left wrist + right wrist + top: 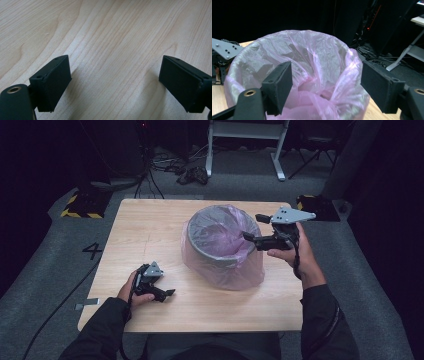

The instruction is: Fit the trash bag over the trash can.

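Observation:
A grey round bin [216, 254] lined with a pink plastic bag [240, 272] stands at the middle of the wooden table [145, 230]; the bag hangs loosely over the rim and down the outside. At the bin's right rim my right gripper [252, 226] is held up off the table, open and pointing left. In the right gripper view its jaws [325, 85] stand wide apart just before the bag [312, 55], with no pad pressing on it. My left gripper [166, 289] rests open on the table at the front left, nothing between its jaws [115, 80].
Beyond the table stand white desk legs [245, 150] and tangled cables [190, 172] on the grey floor. Yellow-and-black striped blocks [80, 205] lie by the table's far corners. A "4" [92, 250] is marked on the floor at the left.

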{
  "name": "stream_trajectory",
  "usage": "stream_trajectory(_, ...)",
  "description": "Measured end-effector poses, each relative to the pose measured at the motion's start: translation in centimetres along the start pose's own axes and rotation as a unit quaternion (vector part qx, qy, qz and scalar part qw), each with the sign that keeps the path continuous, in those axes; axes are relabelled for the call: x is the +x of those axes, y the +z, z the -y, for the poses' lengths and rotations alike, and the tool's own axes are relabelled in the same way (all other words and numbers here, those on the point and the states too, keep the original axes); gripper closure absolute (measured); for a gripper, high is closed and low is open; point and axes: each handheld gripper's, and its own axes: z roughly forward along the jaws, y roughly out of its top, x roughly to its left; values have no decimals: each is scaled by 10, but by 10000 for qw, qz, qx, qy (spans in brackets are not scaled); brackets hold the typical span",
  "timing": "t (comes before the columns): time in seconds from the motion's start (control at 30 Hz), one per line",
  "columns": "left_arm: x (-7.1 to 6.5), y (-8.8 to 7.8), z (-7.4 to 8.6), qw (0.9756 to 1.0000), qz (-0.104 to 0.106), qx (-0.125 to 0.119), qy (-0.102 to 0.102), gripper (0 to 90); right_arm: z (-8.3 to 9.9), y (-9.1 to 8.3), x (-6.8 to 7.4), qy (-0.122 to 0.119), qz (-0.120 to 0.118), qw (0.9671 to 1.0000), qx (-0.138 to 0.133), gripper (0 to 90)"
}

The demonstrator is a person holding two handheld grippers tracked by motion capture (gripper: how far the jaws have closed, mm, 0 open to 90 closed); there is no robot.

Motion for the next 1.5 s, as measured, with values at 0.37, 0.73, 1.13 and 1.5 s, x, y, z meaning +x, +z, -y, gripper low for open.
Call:
stream_trajectory(0.37,0,0,0,10000,-8,7,-19,101,-13,34,2,-251,-424,9975,510,316)
stream_trajectory(0.73,0,1,0,10000,-6,0,-18,98,-10,70,0,-375,-851,9869,1318,339)
stream_trajectory(1.13,0,1,0,10000,-3,1,-25,99,-20,99,9,-691,-936,9687,2194,295)
stream_trajectory(1.5,0,1,0,10000,-3,4,-24,99,-26,122,15,-996,-864,9349,3295,283)
